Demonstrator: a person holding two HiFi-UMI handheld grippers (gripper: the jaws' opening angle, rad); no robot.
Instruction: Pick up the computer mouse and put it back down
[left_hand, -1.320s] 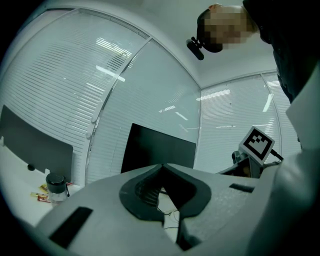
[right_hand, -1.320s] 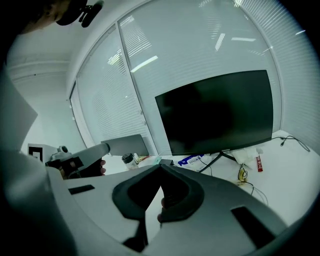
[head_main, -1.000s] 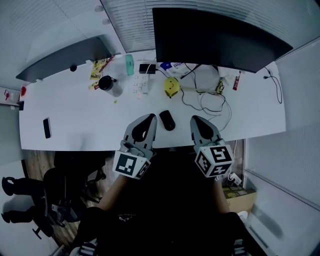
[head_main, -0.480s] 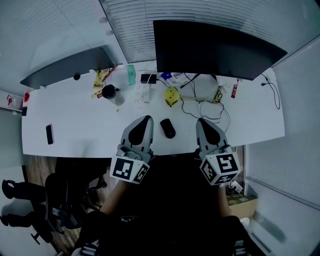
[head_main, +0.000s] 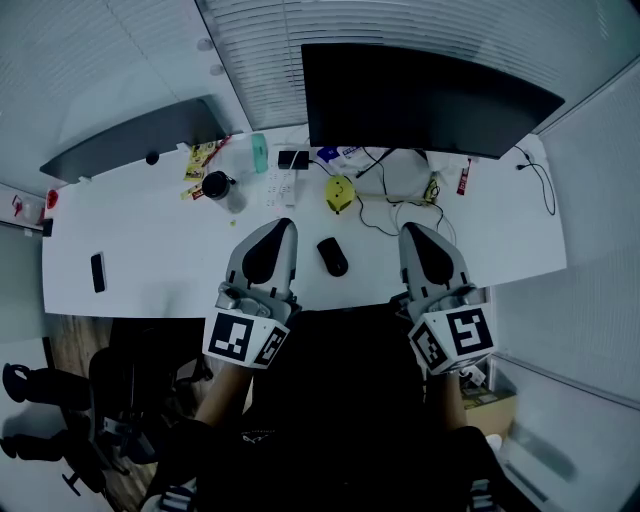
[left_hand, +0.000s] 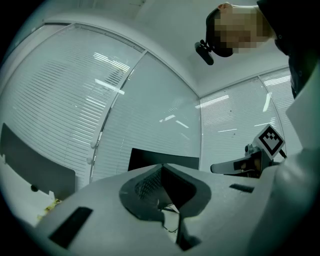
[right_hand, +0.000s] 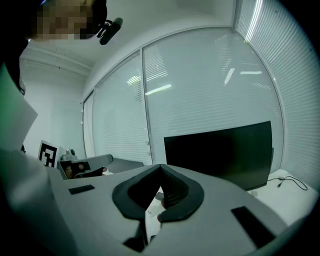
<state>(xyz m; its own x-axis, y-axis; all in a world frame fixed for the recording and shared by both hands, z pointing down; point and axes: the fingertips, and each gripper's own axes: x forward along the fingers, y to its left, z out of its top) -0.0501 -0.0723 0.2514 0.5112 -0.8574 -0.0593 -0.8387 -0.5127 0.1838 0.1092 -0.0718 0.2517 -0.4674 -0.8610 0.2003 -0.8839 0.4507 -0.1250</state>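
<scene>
A black computer mouse (head_main: 332, 256) lies on the white desk (head_main: 150, 250) near its front edge, midway between my two grippers. My left gripper (head_main: 277, 226) hovers above the desk to the mouse's left, its jaws shut with nothing between them. My right gripper (head_main: 418, 232) hangs to the mouse's right, also shut and empty. Neither touches the mouse. In the left gripper view the gripper (left_hand: 161, 167) points level at the blinds and the monitor (left_hand: 160, 159). The right gripper (right_hand: 161, 167) in its own view faces the monitor (right_hand: 225, 155); the mouse is hidden there.
A large dark monitor (head_main: 420, 90) stands at the desk's back. In front of it lie a yellow object (head_main: 340, 190), loose cables (head_main: 405, 215), a power strip (head_main: 278, 182), a dark cup (head_main: 215, 186) and a phone (head_main: 97, 271). Office chairs (head_main: 120, 390) stand at lower left.
Both grippers have risen toward the camera and look larger, drawing slightly apart. The mouse has stayed in place on the desk. Both jaws remain shut.
</scene>
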